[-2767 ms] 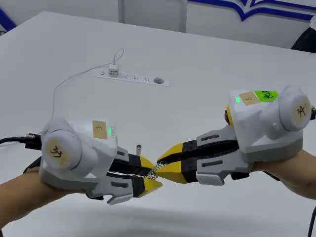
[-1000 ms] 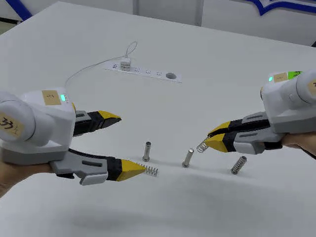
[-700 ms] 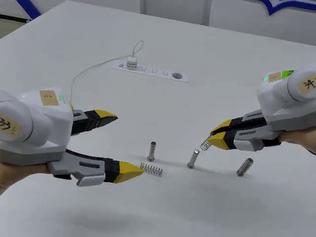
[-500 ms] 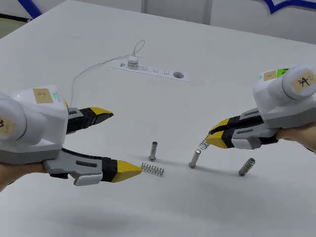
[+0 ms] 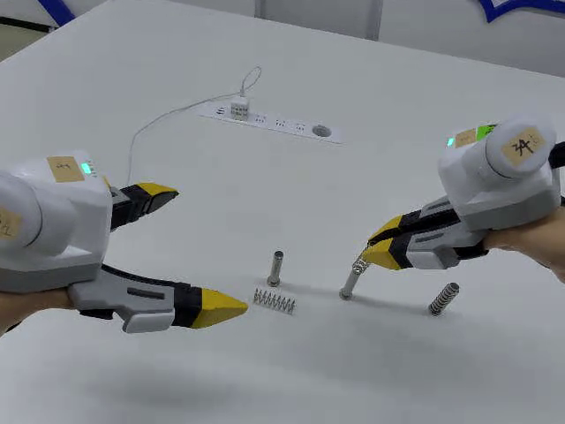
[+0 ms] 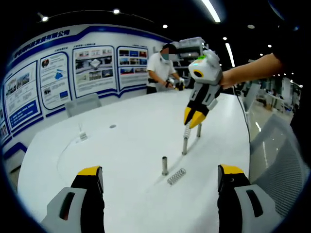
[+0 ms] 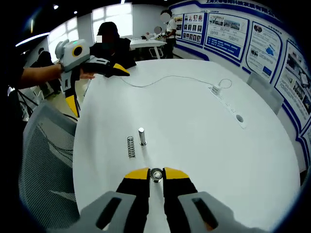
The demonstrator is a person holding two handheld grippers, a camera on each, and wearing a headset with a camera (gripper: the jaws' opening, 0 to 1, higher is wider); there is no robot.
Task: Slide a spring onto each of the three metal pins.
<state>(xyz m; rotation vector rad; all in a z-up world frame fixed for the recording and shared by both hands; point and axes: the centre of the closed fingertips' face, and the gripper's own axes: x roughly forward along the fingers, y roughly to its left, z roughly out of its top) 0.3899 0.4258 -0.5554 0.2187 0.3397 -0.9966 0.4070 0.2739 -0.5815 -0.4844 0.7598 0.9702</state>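
right gripper (image 5: 369, 253) pinches spring (image 5: 359, 264) – lengthwise atop upright pin (image 5: 350, 283)

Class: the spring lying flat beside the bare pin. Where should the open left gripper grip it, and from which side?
Probably the coils near one end of the spring, squeezed across its width, leaving the other end free for the pin. It lies flat, so the left gripper should come from above, clear of the upright pin.
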